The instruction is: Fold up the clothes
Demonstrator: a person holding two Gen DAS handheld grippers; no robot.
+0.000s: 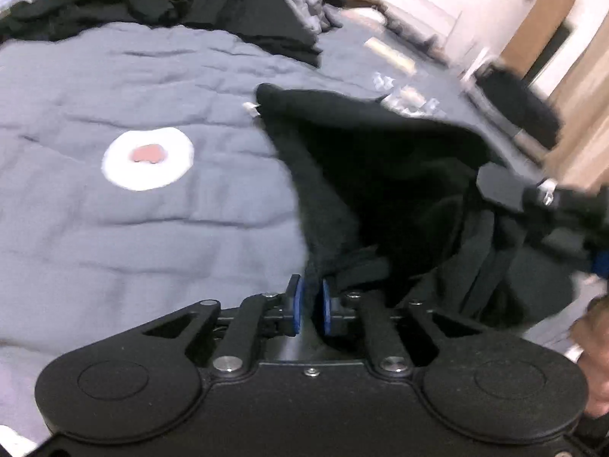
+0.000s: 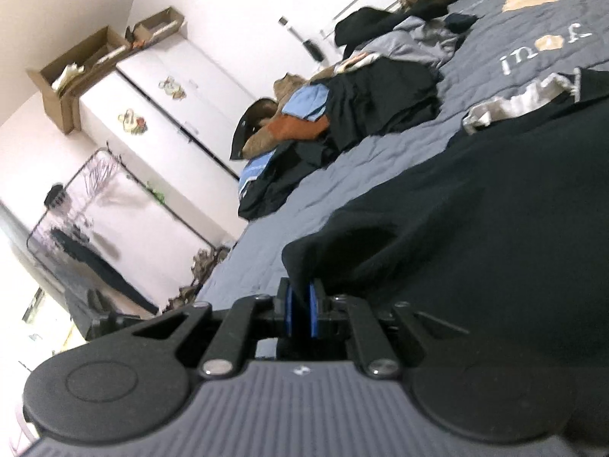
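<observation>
Early in the job. One black garment (image 1: 380, 175) is in hand, and the pile (image 2: 365, 95) at the far side of the bed (image 1: 133, 228) looks untouched: dark pieces, a light blue one, an orange one, a grey one, all crumpled. No folded stack visible in either view.

Left tongs (image 1: 309, 304): nearly together, blue pads (image 1: 297, 304) pinching a thin edge of the black garment. Fabric runs up and away from the pads in a raised sheet, so that edge is lifted off the bed.

Right tongs (image 2: 301, 310): pressed together on another edge of the same garment (image 2: 475, 221); a fold of cloth sits between the blue pads. From the left view, right tongs (image 1: 498, 186) show at the far right, blurred, with cloth bunched around them.

My read: mid first fold, both corners gripped, edge being carried over. Fold not laid down or smoothed yet.

Materials:
- Garment: matte black, soft, slightly fuzzy, knit or fleece look. Drapes heavy, deep creases. A pale label or lining (image 2: 514, 103) shows at its far edge.
- Bed cover: grey-blue quilt, stitched lines, shallow wrinkles, white round patch (image 1: 148, 158) with a pink centre, and white lettering (image 2: 544, 49).
- Tongs: black plastic linkage, flat blue pads.
</observation>
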